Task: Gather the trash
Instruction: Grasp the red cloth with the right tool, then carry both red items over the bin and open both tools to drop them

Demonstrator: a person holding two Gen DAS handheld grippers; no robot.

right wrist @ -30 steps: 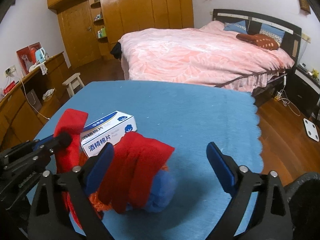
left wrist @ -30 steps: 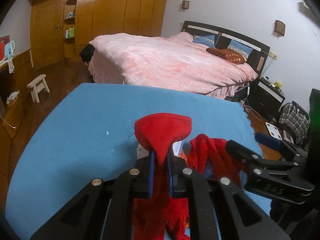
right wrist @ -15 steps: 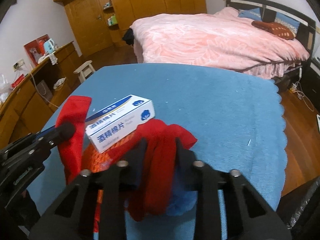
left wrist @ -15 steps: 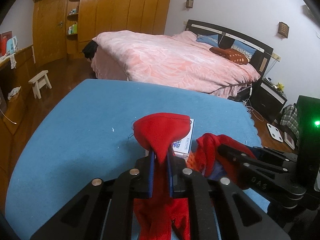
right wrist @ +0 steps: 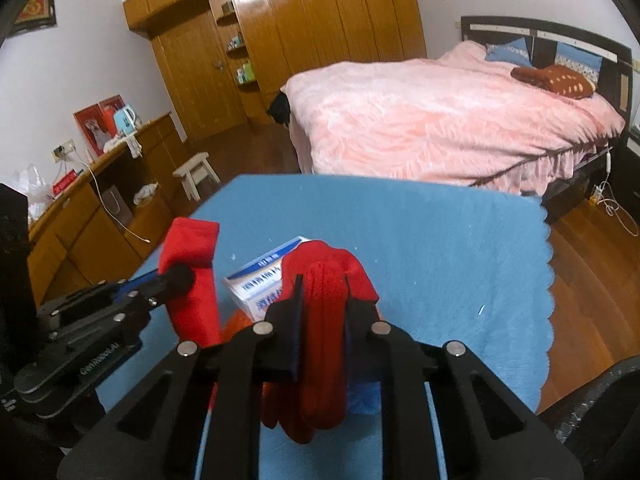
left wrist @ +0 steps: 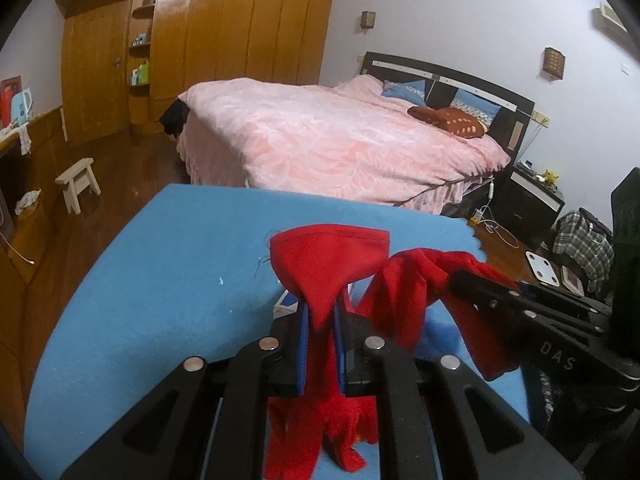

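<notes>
A red cloth bag (left wrist: 328,264) is held up above the blue table (left wrist: 160,280). My left gripper (left wrist: 320,316) is shut on one side of its rim. My right gripper (right wrist: 322,300) is shut on the other side of the red bag (right wrist: 324,320), and it also shows at the right in the left wrist view (left wrist: 480,288). The left gripper shows at the left in the right wrist view (right wrist: 180,276). A white and blue box (right wrist: 256,284) lies between the two held sides, with something orange (right wrist: 236,324) under it.
The blue cloth covers the table, with a scalloped edge at the right (right wrist: 548,280). A pink bed (left wrist: 340,140) stands beyond it. A small white stool (left wrist: 78,182) and a wooden sideboard (right wrist: 80,216) stand at the left. A wooden wardrobe (left wrist: 200,40) lines the back wall.
My right gripper, open a second ago, has shut on the right side of the red bag and lifted it. My left gripper has kept its grip.
</notes>
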